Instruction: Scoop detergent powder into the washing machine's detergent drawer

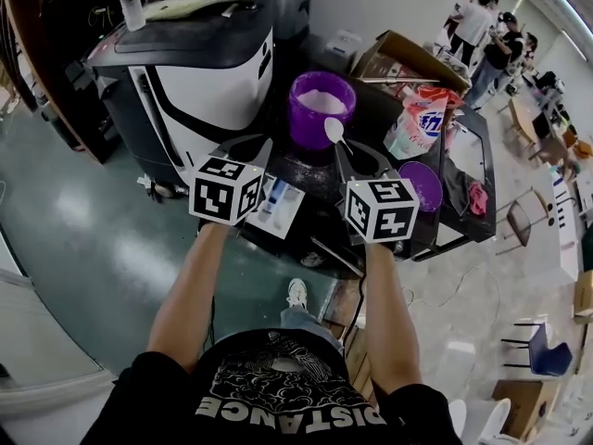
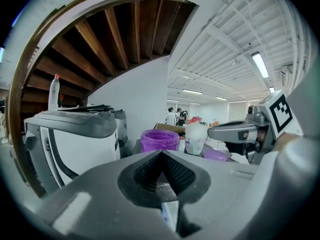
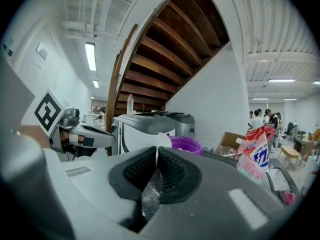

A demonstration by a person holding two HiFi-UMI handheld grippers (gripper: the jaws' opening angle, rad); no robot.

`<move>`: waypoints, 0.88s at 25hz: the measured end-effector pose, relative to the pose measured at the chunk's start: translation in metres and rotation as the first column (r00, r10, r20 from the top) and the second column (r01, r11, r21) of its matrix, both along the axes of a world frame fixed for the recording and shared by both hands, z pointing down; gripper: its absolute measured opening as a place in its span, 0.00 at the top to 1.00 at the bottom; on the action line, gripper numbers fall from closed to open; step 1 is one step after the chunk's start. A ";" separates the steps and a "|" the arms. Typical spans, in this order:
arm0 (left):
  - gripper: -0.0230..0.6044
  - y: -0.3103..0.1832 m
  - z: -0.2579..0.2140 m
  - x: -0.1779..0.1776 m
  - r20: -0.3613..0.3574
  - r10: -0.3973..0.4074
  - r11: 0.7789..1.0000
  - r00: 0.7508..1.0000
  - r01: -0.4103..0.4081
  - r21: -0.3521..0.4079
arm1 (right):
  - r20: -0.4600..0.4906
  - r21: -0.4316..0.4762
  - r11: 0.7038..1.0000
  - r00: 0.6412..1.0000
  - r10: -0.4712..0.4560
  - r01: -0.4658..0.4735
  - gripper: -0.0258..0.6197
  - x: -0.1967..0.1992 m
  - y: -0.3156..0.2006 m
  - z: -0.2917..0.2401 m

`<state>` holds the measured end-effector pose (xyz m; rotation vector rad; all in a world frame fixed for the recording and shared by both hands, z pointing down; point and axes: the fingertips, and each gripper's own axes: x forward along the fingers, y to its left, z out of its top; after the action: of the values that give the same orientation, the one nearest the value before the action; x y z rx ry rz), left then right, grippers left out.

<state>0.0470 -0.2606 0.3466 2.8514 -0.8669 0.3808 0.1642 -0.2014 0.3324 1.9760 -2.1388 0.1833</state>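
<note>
A purple tub (image 1: 321, 108) of white powder stands on the dark table, also seen as the tub (image 2: 160, 140) and the tub (image 3: 186, 145). My right gripper (image 1: 349, 158) is shut on the handle of a white spoon (image 1: 334, 130), whose bowl hangs at the tub's near rim. The spoon (image 3: 163, 140) sticks up between the jaws, which are dusted with powder. My left gripper (image 1: 259, 146) is shut on nothing, left of the tub. Below it lies the pulled-out white detergent drawer (image 1: 278, 203). The washing machine (image 1: 199, 77) stands at the left.
A pink and white detergent bag (image 1: 419, 123) and a purple lid (image 1: 422, 185) sit right of the tub. A cardboard box (image 1: 403, 58) is behind them. A bottle (image 1: 131, 1) stands on the machine. People stand far off at the upper right.
</note>
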 end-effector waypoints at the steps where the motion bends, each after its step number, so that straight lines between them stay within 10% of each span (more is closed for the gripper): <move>1: 0.96 -0.007 -0.001 0.004 0.001 -0.007 1.000 1.000 0.007 0.001 | -0.008 -0.002 1.000 1.000 -0.012 0.012 0.91 0.004 -0.008 -0.002; 22: 0.96 -0.096 0.002 0.080 0.021 -0.105 0.994 0.994 0.106 -0.012 | -0.196 -0.207 0.934 0.923 -0.332 0.292 0.91 0.064 -0.138 -0.003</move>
<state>0.1274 -0.3570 0.3484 2.7801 -1.0099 0.4017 0.2281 -0.3396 0.3292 1.4565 -2.1674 0.0804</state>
